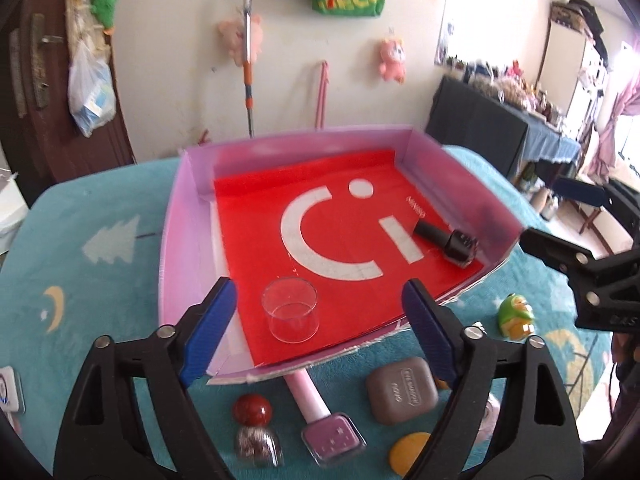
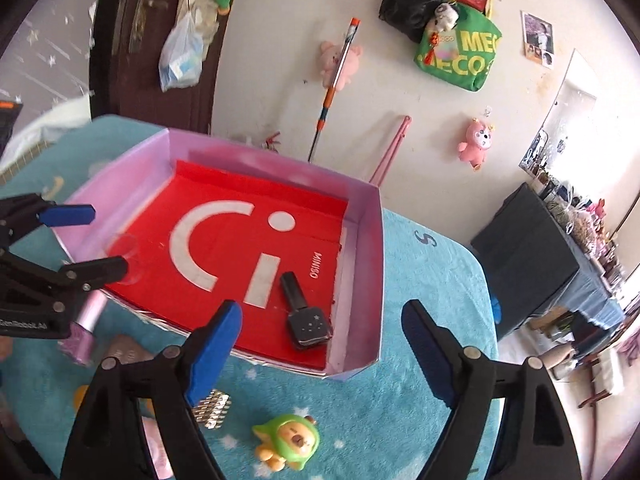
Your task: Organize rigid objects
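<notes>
Both the left gripper (image 1: 316,320) and right gripper (image 2: 320,352) hang open and empty above the box's (image 1: 184,240) near edge, where the clear cup (image 1: 291,308) and black bottle (image 2: 306,316) lie sorted.

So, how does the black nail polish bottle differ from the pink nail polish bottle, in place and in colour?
The black nail polish bottle lies inside the box, on its red floor near the right wall; the pink nail polish bottle lies outside, on the blue cloth, its cap at the box's front edge. The first has a black cap and body, the second a pale pink cap and mauve body. Both lie flat and show small stars.
</notes>
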### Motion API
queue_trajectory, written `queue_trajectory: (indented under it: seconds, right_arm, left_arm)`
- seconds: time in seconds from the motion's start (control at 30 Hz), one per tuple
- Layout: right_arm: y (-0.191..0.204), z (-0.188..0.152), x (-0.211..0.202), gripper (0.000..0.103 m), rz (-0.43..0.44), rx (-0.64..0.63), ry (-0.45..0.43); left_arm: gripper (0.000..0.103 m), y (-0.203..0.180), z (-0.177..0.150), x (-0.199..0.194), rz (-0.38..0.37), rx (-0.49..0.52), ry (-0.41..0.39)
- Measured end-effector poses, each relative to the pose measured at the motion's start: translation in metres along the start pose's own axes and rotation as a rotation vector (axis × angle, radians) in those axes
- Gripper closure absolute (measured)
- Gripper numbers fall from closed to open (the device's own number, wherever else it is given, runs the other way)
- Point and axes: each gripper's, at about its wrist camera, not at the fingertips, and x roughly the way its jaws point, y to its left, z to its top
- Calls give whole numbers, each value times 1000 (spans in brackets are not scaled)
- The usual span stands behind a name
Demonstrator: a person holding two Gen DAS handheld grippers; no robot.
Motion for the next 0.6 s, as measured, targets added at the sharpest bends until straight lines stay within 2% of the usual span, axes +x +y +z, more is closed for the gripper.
queue_trajectory:
  seconds: [0.07, 0.13, 0.27, 0.47, 0.6]
  right_arm:
    - [-1, -3, -17, 10, 31, 35, -39]
    - [0, -7, -34, 9, 55, 53, -84]
    - [4, -17, -69, 1, 60, 76, -164]
    - [9, -42, -111, 0, 92, 124, -239]
    - [21, -65, -127, 0, 77, 137, -269]
  left_arm:
    - [11, -2, -3, -16, 17, -18, -42]
    - [11, -4, -7, -30, 26, -25, -78]
    - [7, -10, -18, -60, 50, -33, -154]
    - [4, -18, -50, -100, 71, -48, -236]
    - [4, -26, -82, -116, 81, -42, -273]
